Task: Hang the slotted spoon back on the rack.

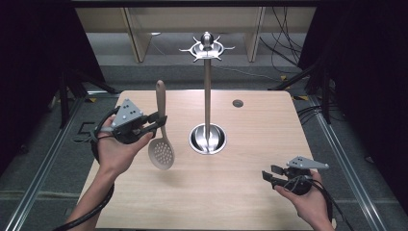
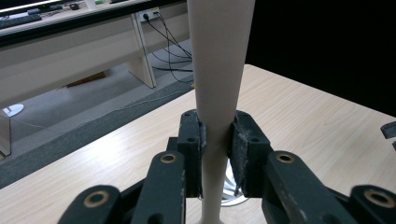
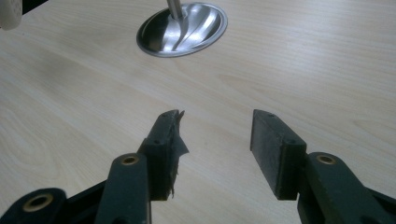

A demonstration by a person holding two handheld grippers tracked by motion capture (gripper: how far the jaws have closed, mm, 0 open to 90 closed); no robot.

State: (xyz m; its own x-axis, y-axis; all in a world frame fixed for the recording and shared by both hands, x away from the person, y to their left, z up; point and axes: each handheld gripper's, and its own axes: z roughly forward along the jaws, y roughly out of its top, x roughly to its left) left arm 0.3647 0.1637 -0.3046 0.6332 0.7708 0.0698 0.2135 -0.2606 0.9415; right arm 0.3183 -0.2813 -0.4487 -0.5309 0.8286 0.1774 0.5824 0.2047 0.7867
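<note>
Left gripper [image 2: 215, 154] jaws are clamped on the slotted spoon [image 1: 161, 144] handle, which rises between them; its perforated bowl hangs below, clear of the tabletop [image 1: 250, 192]. Right gripper [image 3: 215, 149] jaws stand apart, holding nothing — the utensil stand [image 1: 207, 86] base lies ahead of them. Risk: the smooth tapered handle may swivel or slip (narrow pad contact). No legible writing — none on tool or stand.

- A stand [image 1: 207, 96] is placed at the centre of the counter [image 1: 255, 144].
- A slotted spoon [image 1: 161, 130] is held upright to its left, above the counter.
</note>
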